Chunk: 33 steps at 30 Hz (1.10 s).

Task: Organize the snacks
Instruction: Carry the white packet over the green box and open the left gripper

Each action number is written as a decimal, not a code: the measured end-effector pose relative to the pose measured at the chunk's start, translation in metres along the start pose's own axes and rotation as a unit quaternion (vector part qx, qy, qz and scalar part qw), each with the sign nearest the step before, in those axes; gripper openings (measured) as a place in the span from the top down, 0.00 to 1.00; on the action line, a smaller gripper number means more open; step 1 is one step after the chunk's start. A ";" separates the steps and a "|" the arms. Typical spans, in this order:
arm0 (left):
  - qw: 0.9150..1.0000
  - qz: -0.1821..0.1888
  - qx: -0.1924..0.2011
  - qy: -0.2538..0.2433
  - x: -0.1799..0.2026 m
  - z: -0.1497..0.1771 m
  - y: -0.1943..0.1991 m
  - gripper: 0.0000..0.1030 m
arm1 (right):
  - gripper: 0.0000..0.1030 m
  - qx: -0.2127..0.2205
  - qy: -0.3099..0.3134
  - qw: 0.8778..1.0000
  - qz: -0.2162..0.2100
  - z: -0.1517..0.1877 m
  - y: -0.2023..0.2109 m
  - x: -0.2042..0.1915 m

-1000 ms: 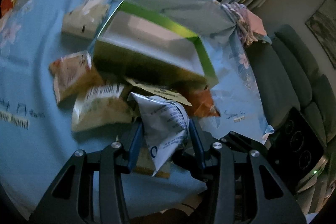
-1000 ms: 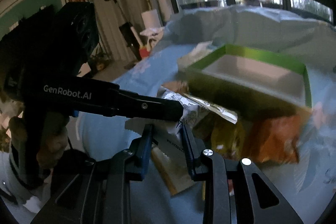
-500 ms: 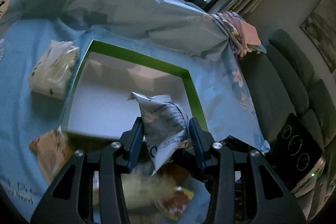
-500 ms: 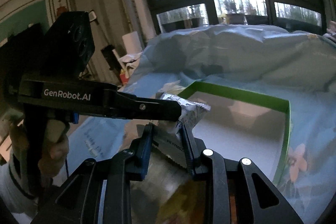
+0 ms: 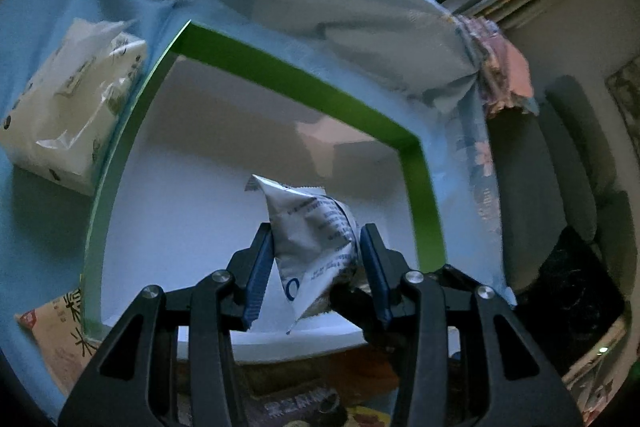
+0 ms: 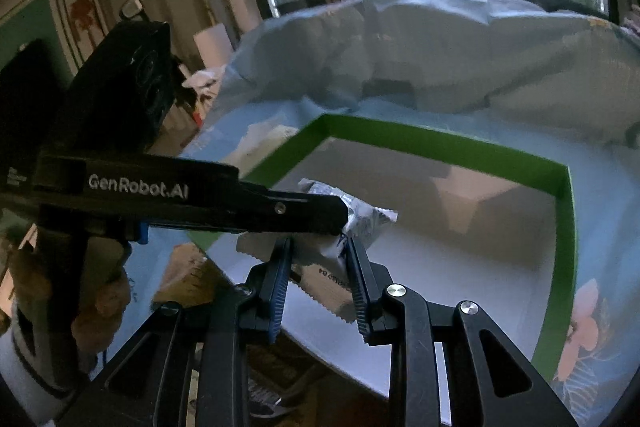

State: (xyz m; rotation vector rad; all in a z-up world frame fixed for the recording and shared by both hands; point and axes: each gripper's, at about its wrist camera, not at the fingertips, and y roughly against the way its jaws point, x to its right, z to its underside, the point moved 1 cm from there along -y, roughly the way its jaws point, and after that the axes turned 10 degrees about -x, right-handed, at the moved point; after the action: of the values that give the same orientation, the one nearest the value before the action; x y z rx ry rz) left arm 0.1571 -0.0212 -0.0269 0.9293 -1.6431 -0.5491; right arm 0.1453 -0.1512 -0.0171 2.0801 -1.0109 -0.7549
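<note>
A silver-white snack packet (image 5: pixel 310 223) with printed text hangs over the white inside of a green-rimmed box (image 5: pixel 280 75). My left gripper (image 5: pixel 316 239) is shut on it, its blue pads pressing both sides. In the right wrist view, my right gripper (image 6: pixel 319 247) is shut on the lower, serrated end of the same packet (image 6: pixel 364 217). The left gripper (image 6: pixel 336 217) reaches in from the left and holds the packet's upper part. The box (image 6: pixel 440 143) lies just beyond and below both grippers.
A white tissue pack (image 5: pixel 72 99) lies left of the box on the blue cloth (image 5: pixel 40 227). An orange snack packet (image 5: pixel 52 331) and more packets (image 5: pixel 300 403) lie at the box's near side. A grey sofa (image 5: pixel 560 187) stands on the right. A hand (image 6: pixel 100 307) holds the left gripper.
Both grippers have carried the packet forward from above the snack pile to over the box. The box now fills the views and the pile has slid under the near edge.
</note>
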 end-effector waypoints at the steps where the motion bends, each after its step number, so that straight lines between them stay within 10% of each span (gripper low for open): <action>1: 1.000 -0.002 -0.003 0.002 -0.001 0.000 -0.003 0.58 | 0.71 -0.001 -0.004 1.000 0.001 -0.002 -0.002 0.001; 7: 1.000 -0.002 -0.002 0.019 -0.010 -0.001 -0.001 0.54 | 0.63 -0.018 -0.010 1.000 0.022 -0.002 -0.009 0.002; 15: 0.999 -0.040 0.024 0.000 -0.002 0.004 0.014 0.20 | 0.46 0.002 -0.042 0.999 0.033 0.000 0.011 0.014; 33: 0.986 -0.127 0.071 -0.078 0.042 0.056 0.038 0.00 | 0.29 0.046 -0.096 0.994 0.034 0.052 0.091 0.028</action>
State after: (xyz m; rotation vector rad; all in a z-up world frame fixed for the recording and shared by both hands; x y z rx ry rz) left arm 0.0899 -0.0394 0.0116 1.2387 -1.7312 -0.7005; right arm 0.0828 -0.2331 0.0182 2.0683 -1.2368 -0.9015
